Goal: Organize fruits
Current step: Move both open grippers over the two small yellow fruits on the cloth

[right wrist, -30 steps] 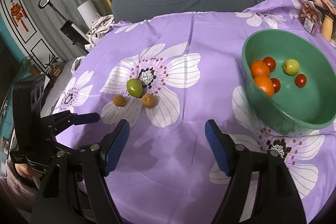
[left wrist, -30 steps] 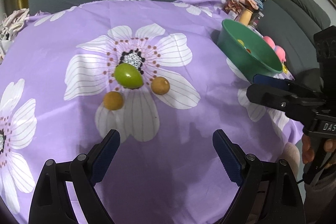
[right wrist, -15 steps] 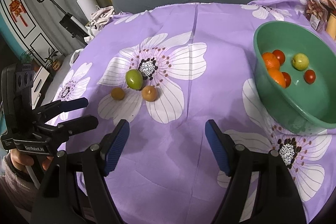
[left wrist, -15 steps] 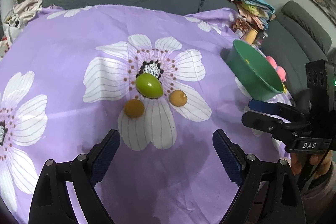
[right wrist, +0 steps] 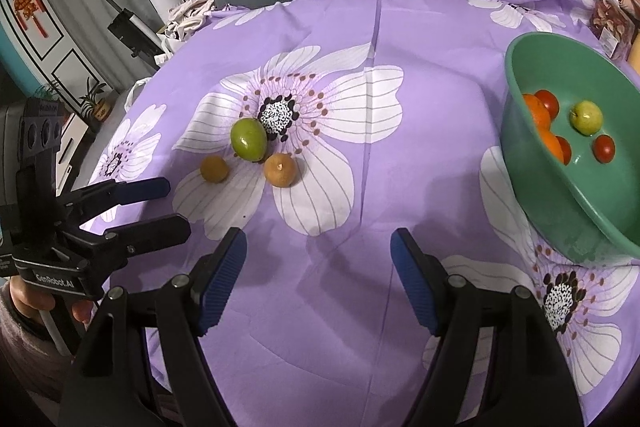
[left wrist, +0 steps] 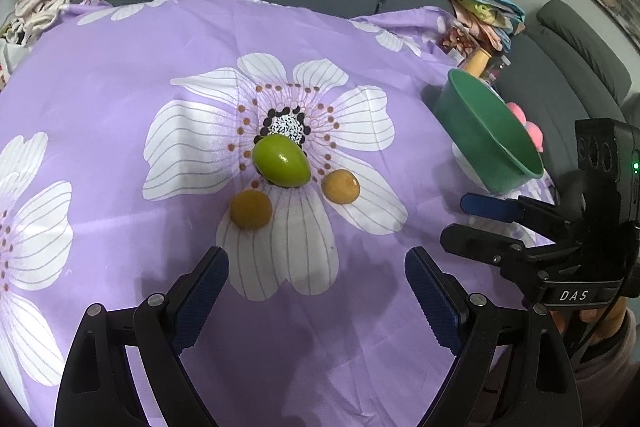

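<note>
Light was dim and even; soft shadows fell toward six o'clock, and fisheye bending darkened every sharp frame's edges.

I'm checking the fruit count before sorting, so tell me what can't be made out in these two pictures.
- Left wrist view: the inside of the green bowl is hidden by its own near wall, so no fruit shows there.
- Right wrist view: the oranges are partly behind the bowl's rim; their number is uncertain.
- Right wrist view: the bowl's right side is cut off by the picture edge.
- Both views: the two brown fruits are too small to identify.
</note>
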Tool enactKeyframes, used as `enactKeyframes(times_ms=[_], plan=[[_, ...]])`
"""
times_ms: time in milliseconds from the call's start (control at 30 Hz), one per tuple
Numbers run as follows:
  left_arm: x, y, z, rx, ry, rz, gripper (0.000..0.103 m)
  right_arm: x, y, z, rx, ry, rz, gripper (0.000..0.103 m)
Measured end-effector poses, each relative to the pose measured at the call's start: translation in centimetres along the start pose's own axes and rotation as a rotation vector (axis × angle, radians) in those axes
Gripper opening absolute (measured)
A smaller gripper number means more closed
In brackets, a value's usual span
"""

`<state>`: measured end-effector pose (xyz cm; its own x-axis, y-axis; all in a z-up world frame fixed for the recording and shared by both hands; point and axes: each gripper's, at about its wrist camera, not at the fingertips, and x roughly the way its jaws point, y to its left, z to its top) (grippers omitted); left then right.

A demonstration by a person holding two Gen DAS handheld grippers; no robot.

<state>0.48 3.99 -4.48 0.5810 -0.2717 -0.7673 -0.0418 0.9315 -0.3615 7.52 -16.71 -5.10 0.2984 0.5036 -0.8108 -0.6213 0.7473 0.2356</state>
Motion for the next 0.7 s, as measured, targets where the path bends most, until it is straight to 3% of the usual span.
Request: enactKeyframes(times_ms=[700], plan=[[0.7, 0.4, 0.5, 0.018, 0.031, 0.008, 0.09, 1.5, 0.7, 0.8, -0.022, 0.021, 0.007, 0.075]])
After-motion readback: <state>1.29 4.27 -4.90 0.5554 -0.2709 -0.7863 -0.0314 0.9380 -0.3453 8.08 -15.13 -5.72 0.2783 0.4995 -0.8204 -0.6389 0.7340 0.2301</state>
